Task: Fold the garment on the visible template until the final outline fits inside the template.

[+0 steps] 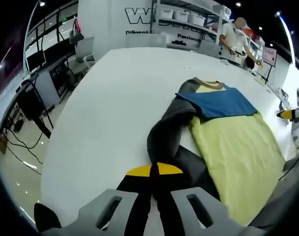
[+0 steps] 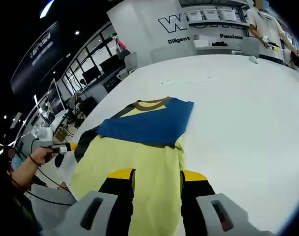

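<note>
Garment [image 2: 139, 147] flat on table [image 2: 248, 113], left tongs [image 1: 152, 170] pinching sleeve [image 1: 164, 132]

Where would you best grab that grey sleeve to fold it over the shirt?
Probably near the cuff end of the grey sleeve, coming from the table side. It lies stretched out past the shirt edge, right ahead of the left gripper, whose fingers look shut together.

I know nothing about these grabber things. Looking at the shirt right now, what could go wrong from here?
Two things might. The left gripper looks closed on the dark sleeve; pulling hard could drag the whole shirt across the white table and skew the fold. The right gripper is open with yellow fabric between its jaws; closing there could bunch a thick wrinkle, leaving a lumpy outline.
</note>
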Available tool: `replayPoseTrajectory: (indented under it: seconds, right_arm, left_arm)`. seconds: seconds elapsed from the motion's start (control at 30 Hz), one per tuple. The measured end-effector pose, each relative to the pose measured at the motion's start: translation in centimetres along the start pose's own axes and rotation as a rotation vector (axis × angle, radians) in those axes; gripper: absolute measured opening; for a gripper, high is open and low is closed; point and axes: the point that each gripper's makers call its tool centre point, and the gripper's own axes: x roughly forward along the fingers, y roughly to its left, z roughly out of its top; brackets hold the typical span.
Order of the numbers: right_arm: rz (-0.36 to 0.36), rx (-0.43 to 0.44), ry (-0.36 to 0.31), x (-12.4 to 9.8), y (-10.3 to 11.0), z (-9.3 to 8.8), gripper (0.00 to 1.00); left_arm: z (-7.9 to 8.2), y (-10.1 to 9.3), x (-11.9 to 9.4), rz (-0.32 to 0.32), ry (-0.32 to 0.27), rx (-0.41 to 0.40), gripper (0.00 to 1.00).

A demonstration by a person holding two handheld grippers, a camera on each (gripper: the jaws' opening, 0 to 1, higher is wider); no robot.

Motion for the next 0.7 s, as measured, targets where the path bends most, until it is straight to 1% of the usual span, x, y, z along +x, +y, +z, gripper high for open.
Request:
replayPoseTrajectory:
  seconds: [0.17, 0.2, 0.23, 0.27, 0.3, 0.33, 0.37, 0.4, 0.43, 0.47, 0.5, 0.57, 0.6, 0.7]
  right_arm:
    - [-0.002, -0.003, 0.004, 0.1, -0.1, -0.1, 0.32]
    - [-0.003, -0.004, 0.009, 0.1, -0.1, -0.2, 0.32]
    - [-0.003, -0.004, 0.011, 0.1, -0.1, -0.2, 0.32]
    - [-0.003, -0.008, 0.018, 0.1, -0.1, -0.3, 0.32]
    - [-0.003, -0.014, 0.023, 0.2, -0.1, -0.4, 0.32]
    - [-0.002, -0.014, 0.023, 0.2, 0.0, -0.4, 0.32]
    - [-0.001, -0.013, 0.023, 0.2, 0.0, -0.4, 0.32]
    - [0.0, -0.009, 0.023, 0.2, 0.0, -0.5, 0.32]
    - [0.0, -0.008, 0.023, 0.2, 0.0, -0.5, 0.32]
    - [-0.003, -0.008, 0.024, 0.2, -0.1, -0.5, 0.32]
    - [-0.004, -0.005, 0.025, 0.2, -0.1, -0.5, 0.32]
    - [-0.005, -0.001, 0.025, 0.2, -0.2, -0.6, 0.31]
    - [-0.006, 0.001, 0.026, 0.2, -0.2, -0.6, 0.31]
    - [-0.01, 0.004, 0.027, 0.1, -0.3, -0.6, 0.31]
  left_arm:
    - [1.8, 0.1, -1.2, 0.023, -0.051, 0.025, 0.0]
    - [2.4, 0.3, -1.5, 0.043, -0.059, 0.062, 0.0]
    - [2.6, 0.6, -1.8, 0.07, -0.04, 0.135, 0.0]
    - [2.8, 0.6, -1.9, 0.08, -0.034, 0.156, 0.0]
    - [3.3, 0.5, -2.0, 0.081, -0.046, 0.161, 0.0]
    - [4.2, 0.3, -2.2, 0.08, -0.07, 0.148, 0.0]
    - [4.5, 0.2, -2.3, 0.083, -0.075, 0.151, 0.0]
    - [5.5, 0.6, -2.6, 0.114, -0.092, 0.202, 0.0]
    - [5.8, 0.6, -2.7, 0.12, -0.096, 0.216, 0.0]
    - [6.4, 0.4, -2.9, 0.132, -0.108, 0.25, 0.0]
    - [7.1, 0.1, -3.1, 0.136, -0.126, 0.261, 0.0]
    - [7.8, -0.3, -3.4, 0.141, -0.14, 0.299, 0.0]
    - [8.4, -0.5, -3.5, 0.151, -0.158, 0.324, 0.0]
    - [8.7, -1.9, -3.7, 0.136, -0.173, 0.362, 0.0]
